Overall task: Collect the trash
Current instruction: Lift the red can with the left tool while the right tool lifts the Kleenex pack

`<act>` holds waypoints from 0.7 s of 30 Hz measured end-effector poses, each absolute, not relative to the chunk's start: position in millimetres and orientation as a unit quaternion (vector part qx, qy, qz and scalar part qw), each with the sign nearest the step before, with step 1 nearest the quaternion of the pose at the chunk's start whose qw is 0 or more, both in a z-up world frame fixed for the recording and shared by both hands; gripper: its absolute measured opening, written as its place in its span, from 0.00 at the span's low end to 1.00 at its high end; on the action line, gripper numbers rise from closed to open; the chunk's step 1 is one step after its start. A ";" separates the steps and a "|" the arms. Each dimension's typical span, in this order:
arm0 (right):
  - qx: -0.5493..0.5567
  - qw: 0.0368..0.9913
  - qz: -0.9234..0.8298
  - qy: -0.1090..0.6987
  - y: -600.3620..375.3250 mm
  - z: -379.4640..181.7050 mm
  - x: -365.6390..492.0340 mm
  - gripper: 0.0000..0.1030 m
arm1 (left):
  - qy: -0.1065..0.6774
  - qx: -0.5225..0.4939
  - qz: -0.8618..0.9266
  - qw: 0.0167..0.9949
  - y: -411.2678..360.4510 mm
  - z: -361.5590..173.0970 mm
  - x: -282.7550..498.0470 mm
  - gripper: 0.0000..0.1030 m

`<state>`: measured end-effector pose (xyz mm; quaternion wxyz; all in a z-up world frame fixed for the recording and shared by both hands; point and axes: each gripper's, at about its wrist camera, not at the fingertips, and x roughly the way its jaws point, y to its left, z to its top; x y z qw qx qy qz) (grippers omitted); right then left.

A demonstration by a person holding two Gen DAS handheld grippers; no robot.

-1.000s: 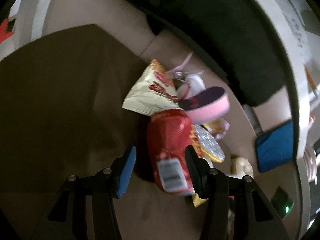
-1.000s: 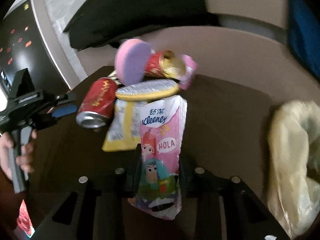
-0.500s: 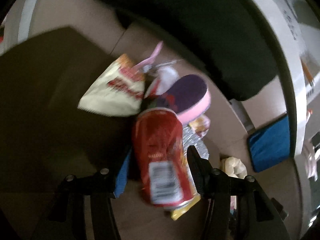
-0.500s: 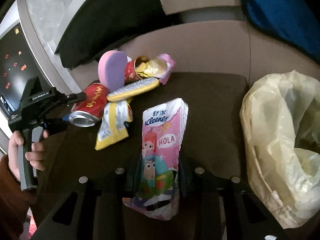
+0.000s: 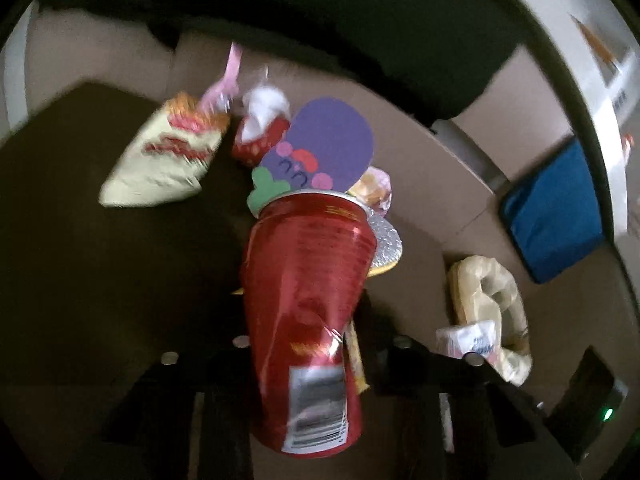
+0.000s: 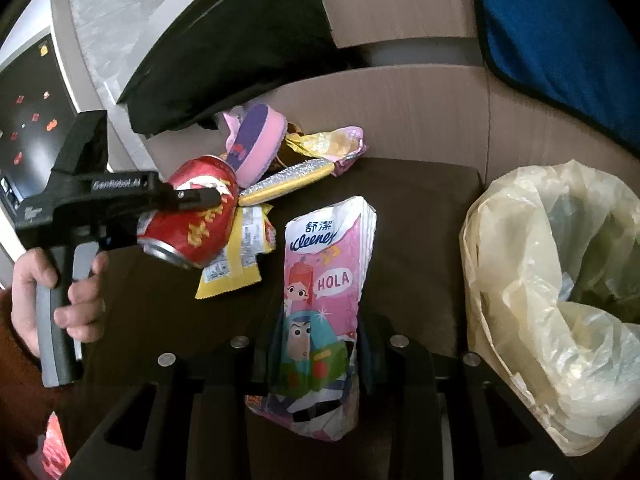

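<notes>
My left gripper (image 5: pixel 304 320) is shut on a dented red can (image 5: pixel 308 304) and holds it lifted above the dark brown cushion (image 5: pixel 100 260); the can (image 6: pixel 192 216) and that gripper (image 6: pixel 200 200) also show in the right wrist view. My right gripper (image 6: pixel 316 344) is shut on a pink Kleenex tissue pack (image 6: pixel 324 292), held over the cushion (image 6: pixel 420 220). A yellowish plastic trash bag (image 6: pixel 552 288) stands open to the right of the pack; it also shows in the left wrist view (image 5: pixel 488 300).
A trash pile lies at the cushion's far edge: a purple-pink sponge (image 6: pixel 256 140), a silver-yellow wrapper (image 6: pixel 288 180), a yellow wrapper (image 6: pixel 236 256), a cream snack bag (image 5: pixel 164 164). A black cushion (image 6: pixel 232 56) and a blue cushion (image 6: pixel 552 40) lie behind.
My left gripper closed on the red can and lifted it off the cushion. My right gripper moved back and right with the tissue pack, bringing the trash bag more into view.
</notes>
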<state>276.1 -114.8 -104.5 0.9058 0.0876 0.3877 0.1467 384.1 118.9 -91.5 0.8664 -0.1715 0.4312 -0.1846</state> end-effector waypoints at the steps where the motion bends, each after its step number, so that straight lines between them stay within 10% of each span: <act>1: 0.085 0.906 0.148 0.387 -116.0 -104.0 274.2 0.28 | 0.418 -0.150 -0.172 0.879 119.4 -85.2 374.4 0.25; 21: 0.041 0.921 0.159 0.354 -107.6 -61.8 245.8 0.28 | 0.314 -0.054 -0.127 0.939 124.2 -17.2 258.3 0.25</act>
